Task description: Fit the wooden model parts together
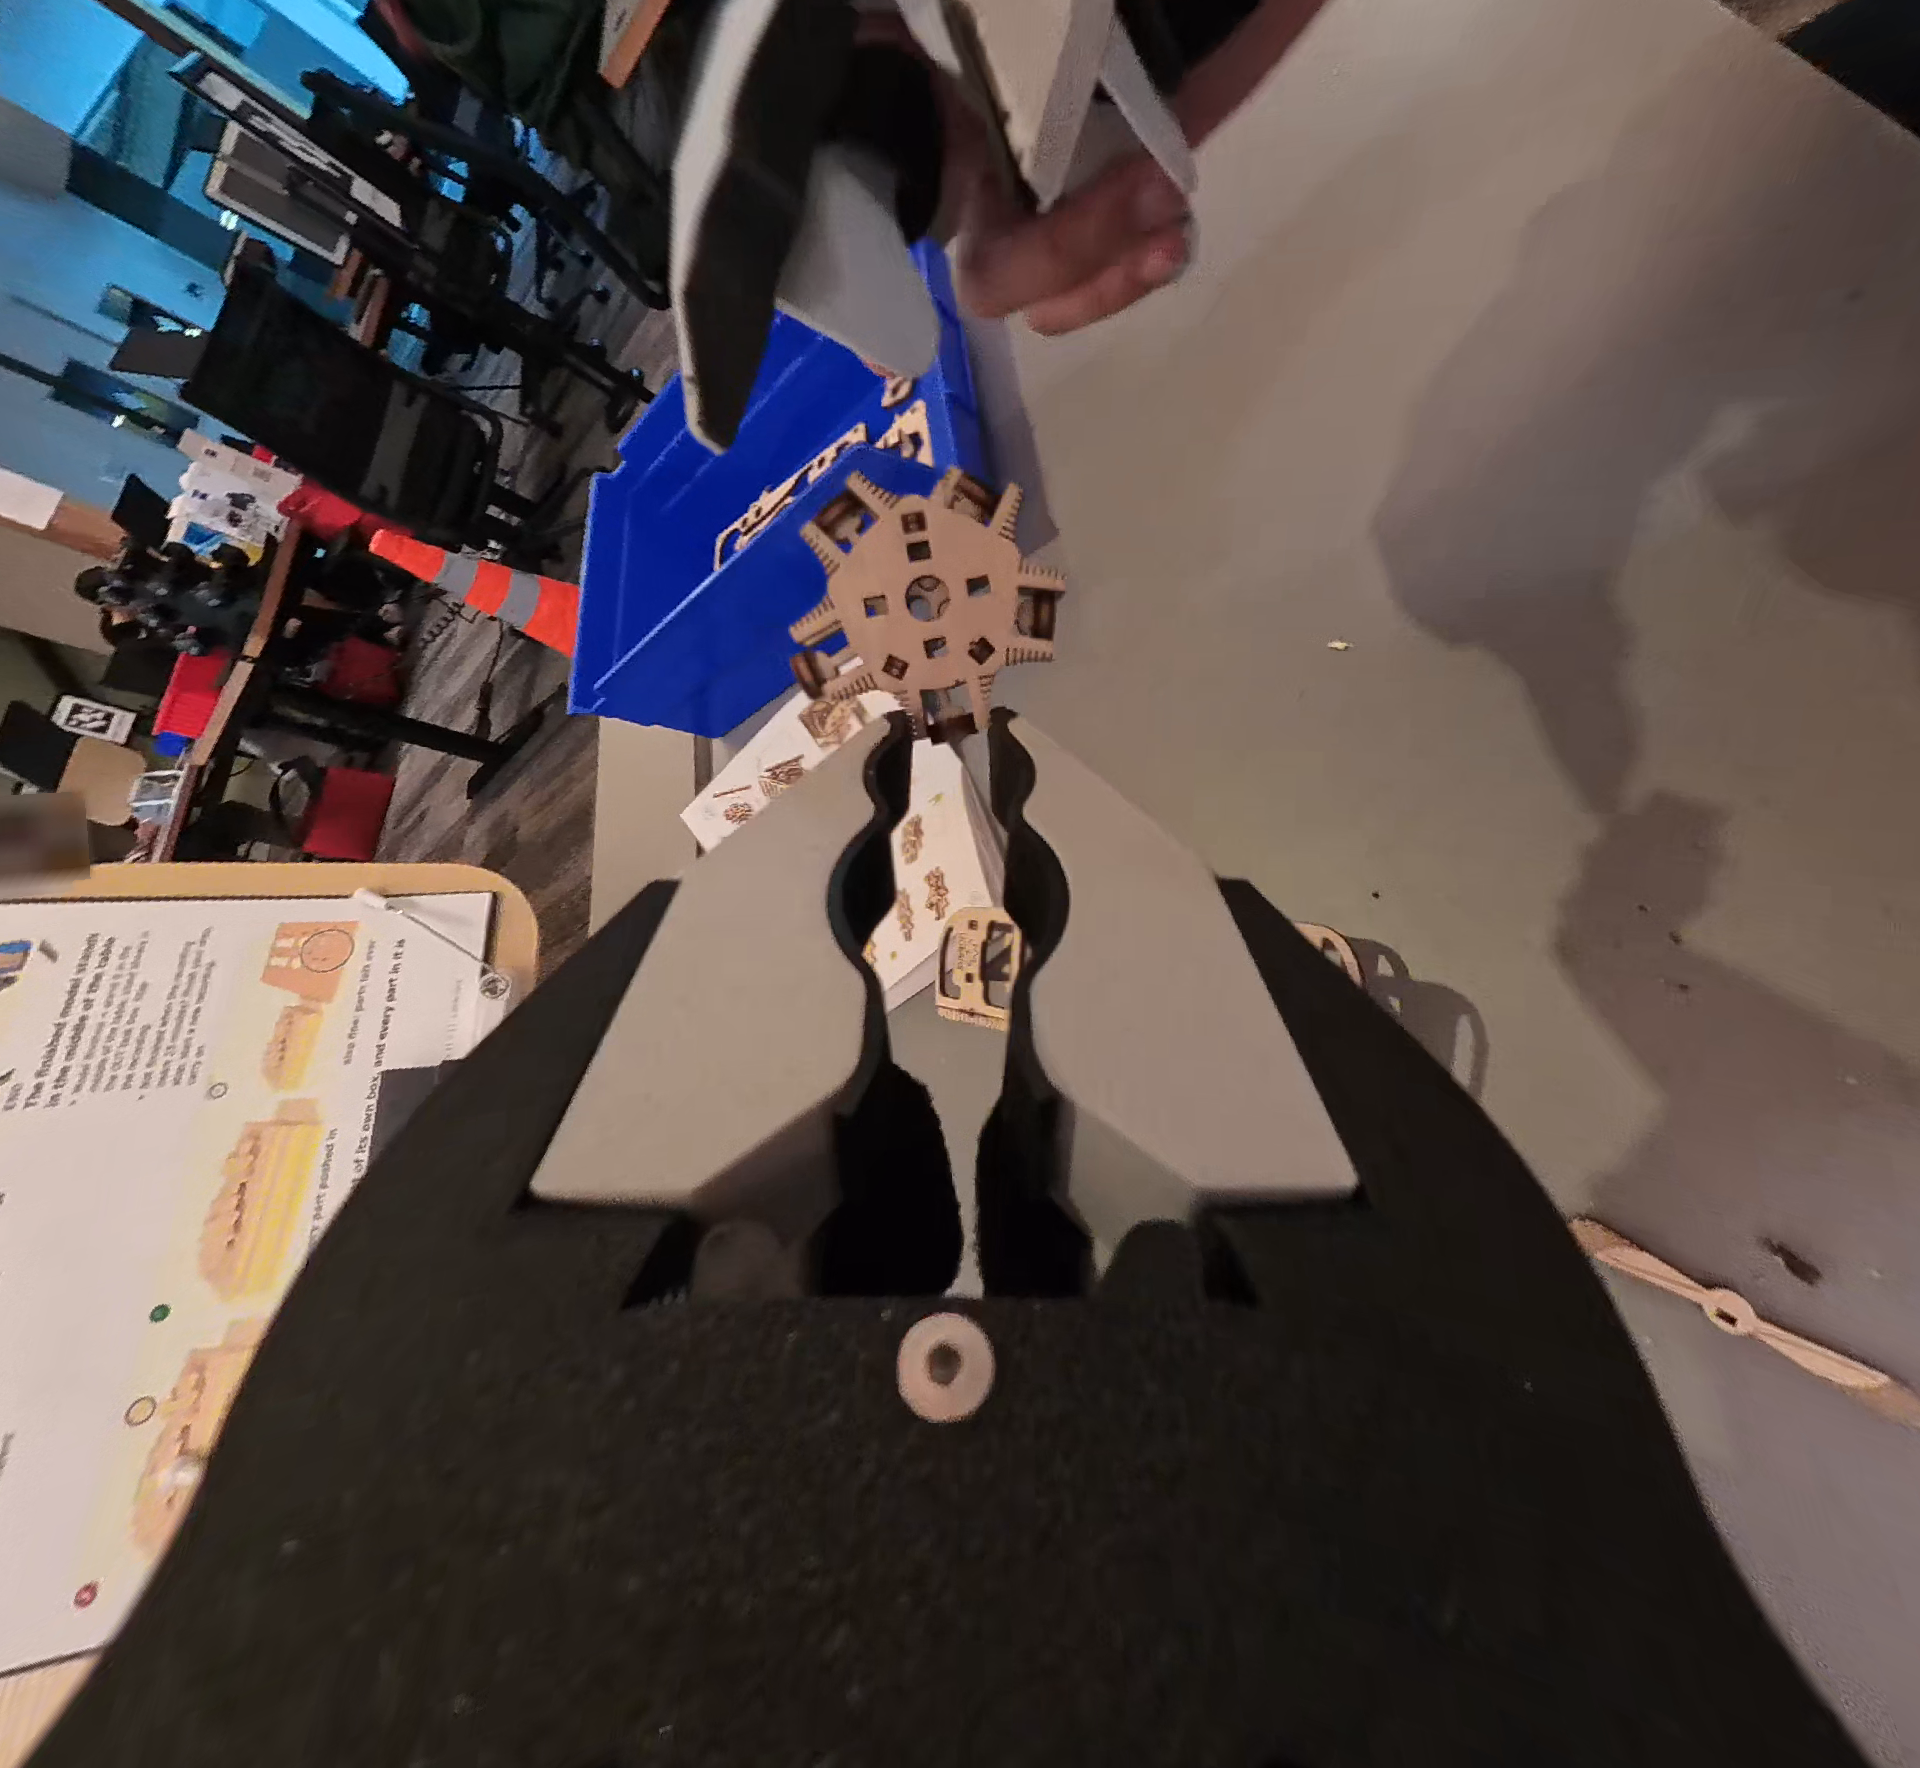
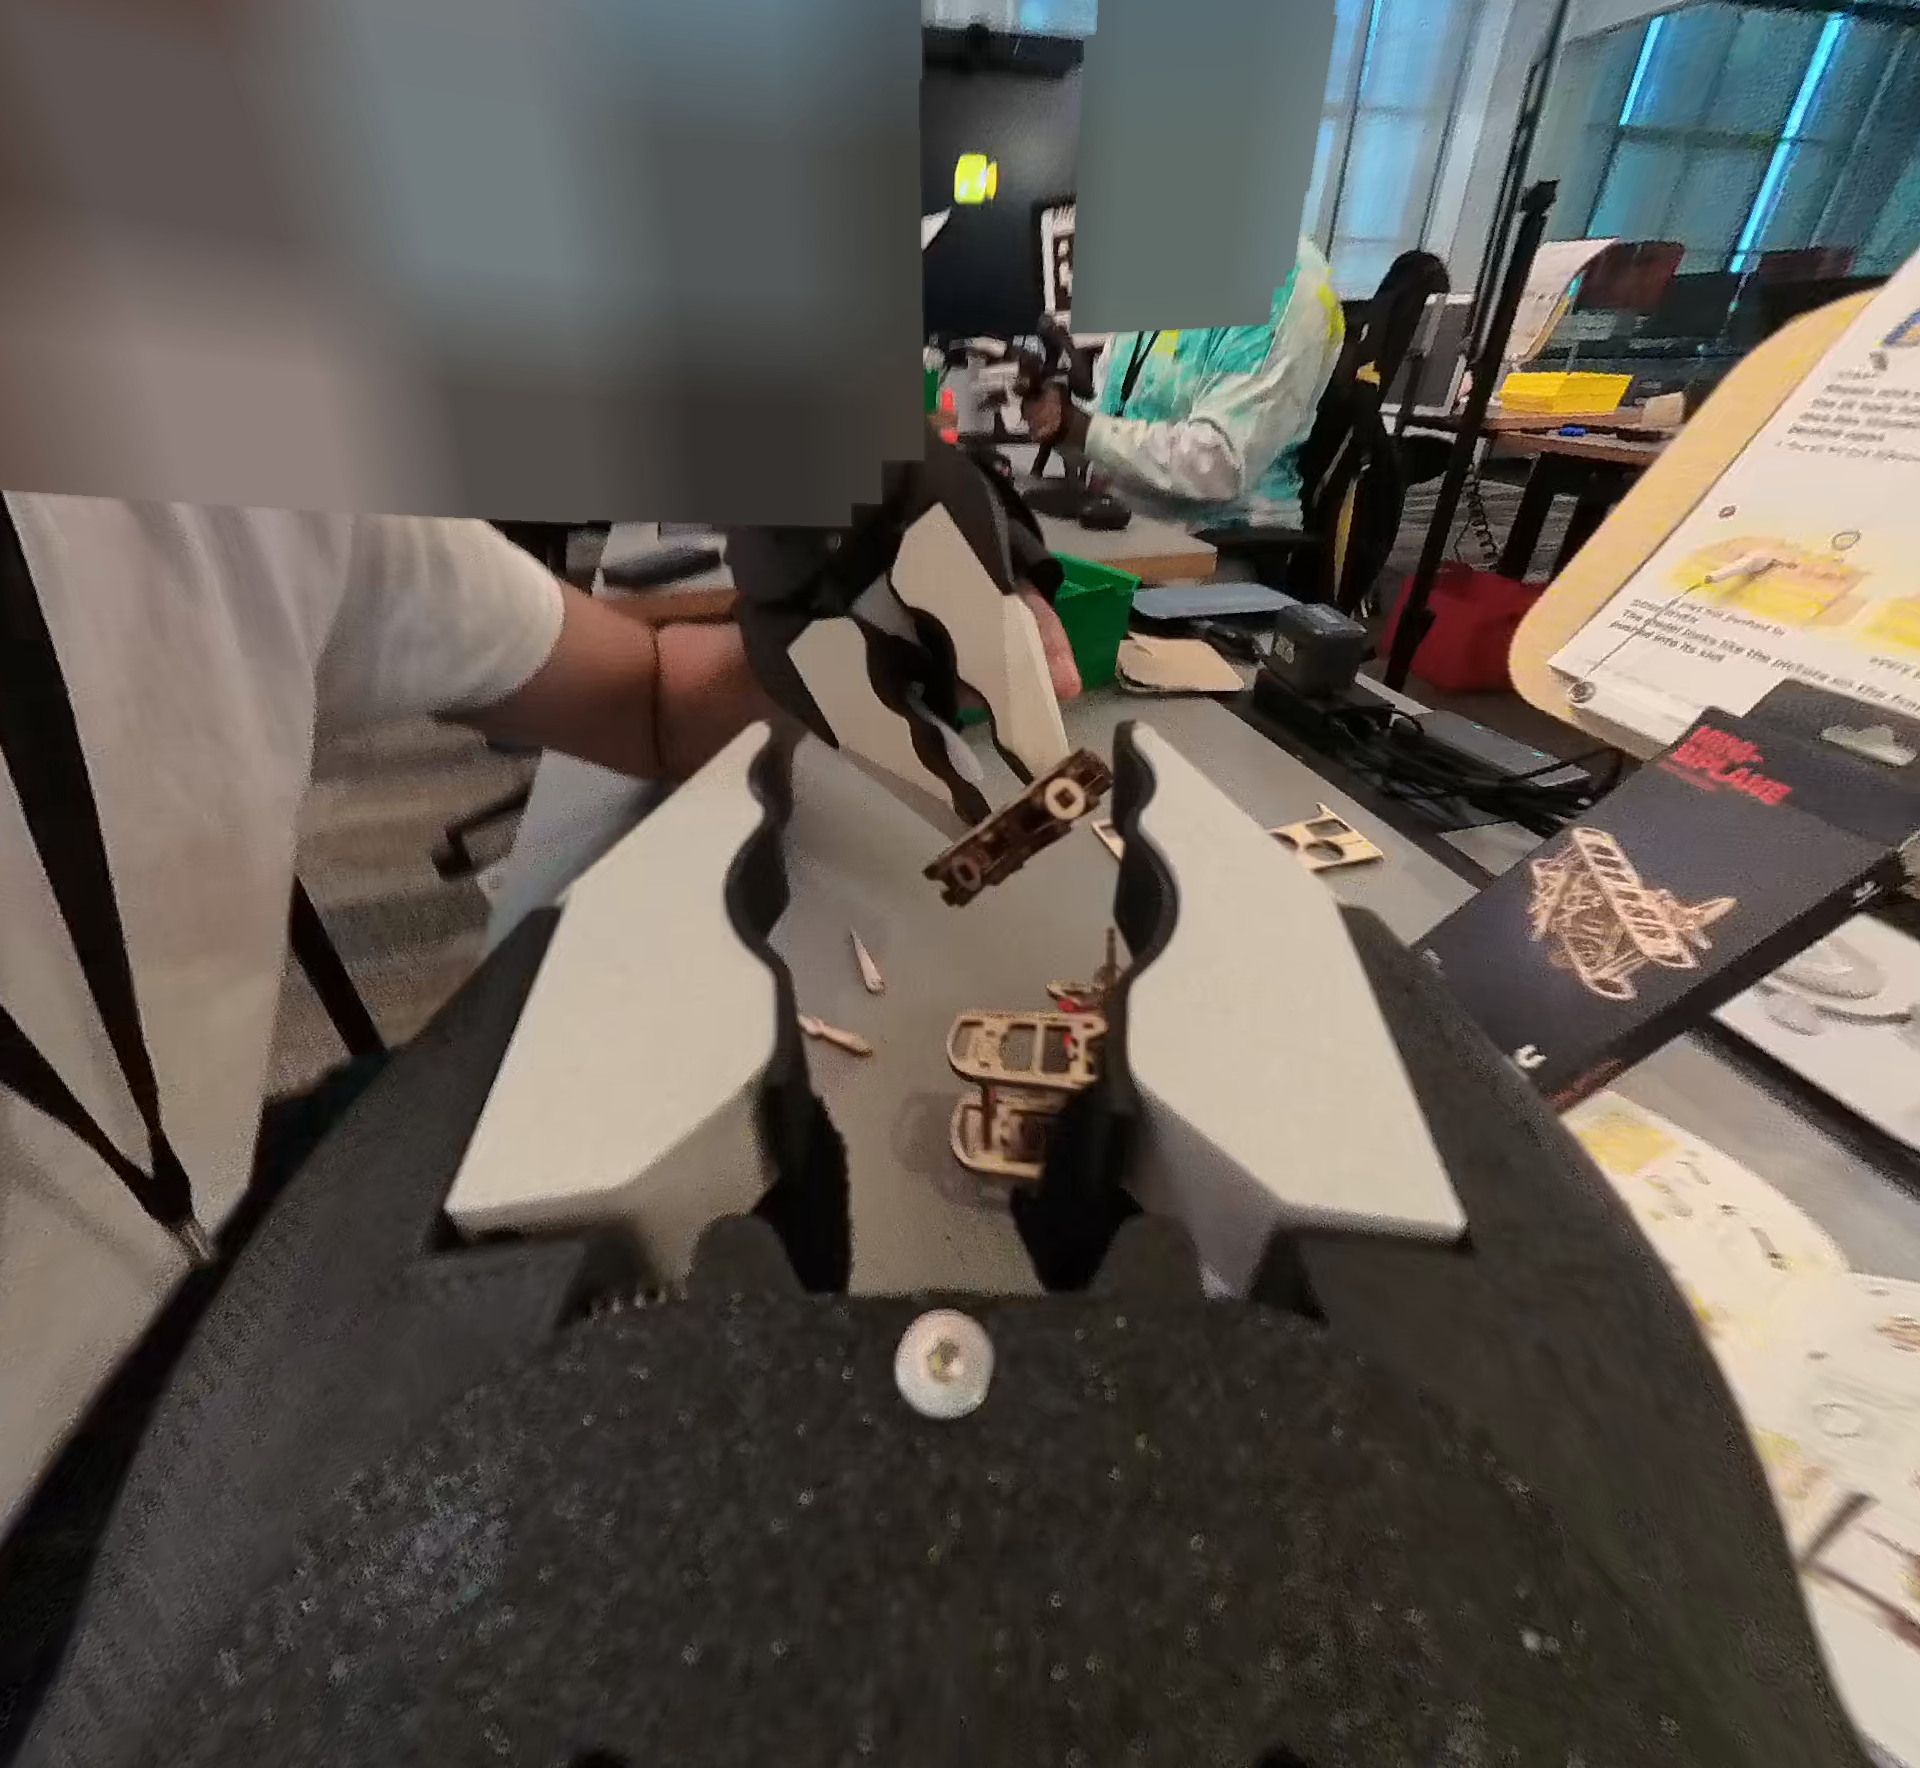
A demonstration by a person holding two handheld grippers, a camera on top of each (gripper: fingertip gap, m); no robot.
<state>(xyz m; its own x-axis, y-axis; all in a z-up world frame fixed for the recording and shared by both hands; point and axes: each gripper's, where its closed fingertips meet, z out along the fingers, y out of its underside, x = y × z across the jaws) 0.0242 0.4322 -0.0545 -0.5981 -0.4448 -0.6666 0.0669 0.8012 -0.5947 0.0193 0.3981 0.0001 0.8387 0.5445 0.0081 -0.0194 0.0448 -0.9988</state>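
My left gripper (image 1: 940, 731) is shut on the lower edge of a round wooden engine part (image 1: 930, 601) with toothed cylinders around it, and holds it above the grey table (image 1: 1455, 368). In the right wrist view the same part (image 2: 1023, 830) shows edge-on, tilted, in the left gripper (image 2: 997, 783). My right gripper (image 2: 951, 762) is open and empty, just in front of that part. It also shows in the left wrist view (image 1: 873, 305), above the part, with a hand on it. A wooden fuselage frame (image 2: 1023, 1084) stands on the table under the right gripper.
A blue bin (image 1: 727, 596) with wooden sheets sits at the table edge. An instruction sheet (image 1: 914, 845), a flat wooden part (image 1: 977, 975), a propeller (image 1: 1725, 1323), two small sticks (image 2: 836, 1032) and a black model card (image 2: 1662, 887) lie nearby. A clipboard (image 1: 208, 1147) stands close by. About 7 centimeters separates my left fingertips from my right. The propeller (image 1: 1725, 1323) is about 20 centimeters from my left fingertips and 25 centimeters from my right. It turns up in the right wrist view (image 2: 820, 1025) as well.
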